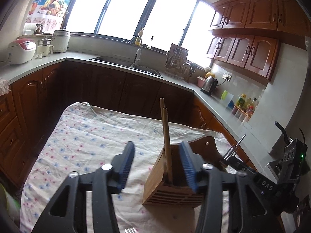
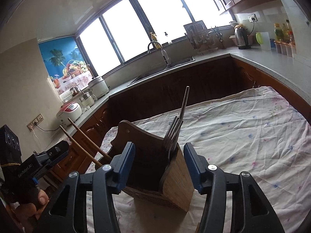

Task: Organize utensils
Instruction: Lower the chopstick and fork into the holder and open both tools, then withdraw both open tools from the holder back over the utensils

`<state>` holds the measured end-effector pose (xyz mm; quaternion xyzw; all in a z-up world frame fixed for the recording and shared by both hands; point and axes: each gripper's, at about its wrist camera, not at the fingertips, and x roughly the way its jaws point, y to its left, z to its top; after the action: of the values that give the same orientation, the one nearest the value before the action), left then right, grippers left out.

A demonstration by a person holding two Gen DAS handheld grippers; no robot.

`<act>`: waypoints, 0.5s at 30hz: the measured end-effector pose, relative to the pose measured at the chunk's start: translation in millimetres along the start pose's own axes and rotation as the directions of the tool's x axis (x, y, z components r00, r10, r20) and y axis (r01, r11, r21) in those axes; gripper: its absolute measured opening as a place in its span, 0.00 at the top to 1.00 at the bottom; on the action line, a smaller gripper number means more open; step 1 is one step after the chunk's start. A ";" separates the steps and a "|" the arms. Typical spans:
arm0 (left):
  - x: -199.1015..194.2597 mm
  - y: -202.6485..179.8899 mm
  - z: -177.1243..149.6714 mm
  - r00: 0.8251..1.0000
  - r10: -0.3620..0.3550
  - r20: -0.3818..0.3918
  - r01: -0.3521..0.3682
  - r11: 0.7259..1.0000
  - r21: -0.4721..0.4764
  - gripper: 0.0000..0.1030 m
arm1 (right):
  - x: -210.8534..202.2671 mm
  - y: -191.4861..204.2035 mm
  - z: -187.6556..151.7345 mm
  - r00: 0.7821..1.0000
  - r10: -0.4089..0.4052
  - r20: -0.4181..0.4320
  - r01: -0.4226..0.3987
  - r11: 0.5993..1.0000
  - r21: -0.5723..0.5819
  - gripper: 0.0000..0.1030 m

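Observation:
A wooden utensil holder (image 1: pixel 171 186) stands on the floral cloth (image 1: pixel 81 136) that covers the table. Two wooden chopsticks (image 1: pixel 166 136) stand upright in it, between the jaws of my left gripper (image 1: pixel 157 155), which is open and touches neither stick. In the right wrist view the holder (image 2: pixel 175 184) sits between the jaws of my right gripper (image 2: pixel 159 155), also open. Metal forks (image 2: pixel 175 134) stand in it with tines up, free of the pads. The chopsticks (image 2: pixel 83 141) lean at the left, beside the left gripper's body and a hand (image 2: pixel 33 203). Fork tines (image 1: pixel 130 230) show at the bottom edge.
A grey counter (image 1: pixel 175 81) wraps around the far side, with a sink (image 1: pixel 126 64), a dish rack (image 1: pixel 176 62), a kettle (image 1: pixel 209 84) and bottles (image 1: pixel 245 104). Rice cookers (image 1: pixel 21 51) stand at the left. Dark cabinets run below it.

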<state>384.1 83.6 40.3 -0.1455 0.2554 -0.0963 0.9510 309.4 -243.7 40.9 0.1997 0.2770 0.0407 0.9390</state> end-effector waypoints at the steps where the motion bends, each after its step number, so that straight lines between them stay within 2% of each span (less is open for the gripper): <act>1: -4.7 1.1 -1.4 1.000 0.002 0.004 -0.002 1.000 -0.006 0.38 | -3.7 -0.9 0.0 1.000 -0.002 0.004 0.002 1.000 0.004 0.36; 2: -9.4 2.2 -3.6 1.000 0.006 0.005 -0.006 1.000 -0.013 0.35 | -8.3 -2.5 -0.2 1.000 -0.002 0.008 0.002 1.000 0.009 0.29; 3: -13.4 3.5 -5.8 1.000 0.013 0.004 -0.013 1.000 -0.018 0.26 | -13.5 -4.5 -0.7 1.000 0.005 0.013 -0.006 1.000 0.017 0.25; 4: -18.8 4.7 -8.1 1.000 0.020 0.007 -0.020 1.000 -0.024 0.21 | -18.5 -6.1 -1.2 1.000 0.013 0.016 -0.014 1.000 0.024 0.16; 5: -24.6 5.6 -10.8 1.000 0.025 0.008 -0.024 0.999 -0.029 0.20 | -23.3 -7.0 -2.0 1.000 0.019 0.019 -0.019 0.999 0.029 0.08; 9: -46.4 7.9 -20.5 1.000 0.031 -0.001 -0.031 0.999 -0.044 0.13 | -48.0 -8.7 -8.0 0.999 0.026 0.033 -0.027 0.999 0.034 0.05; 15: -79.5 7.0 -36.2 0.999 0.032 -0.009 -0.032 0.999 -0.030 0.11 | -92.4 -9.5 -21.1 0.997 0.031 0.066 -0.034 0.998 0.044 0.05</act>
<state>298.6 102.5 44.4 -0.1555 0.2632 -0.0780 0.9489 219.9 -262.3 67.5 0.2267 0.2438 0.0432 0.9420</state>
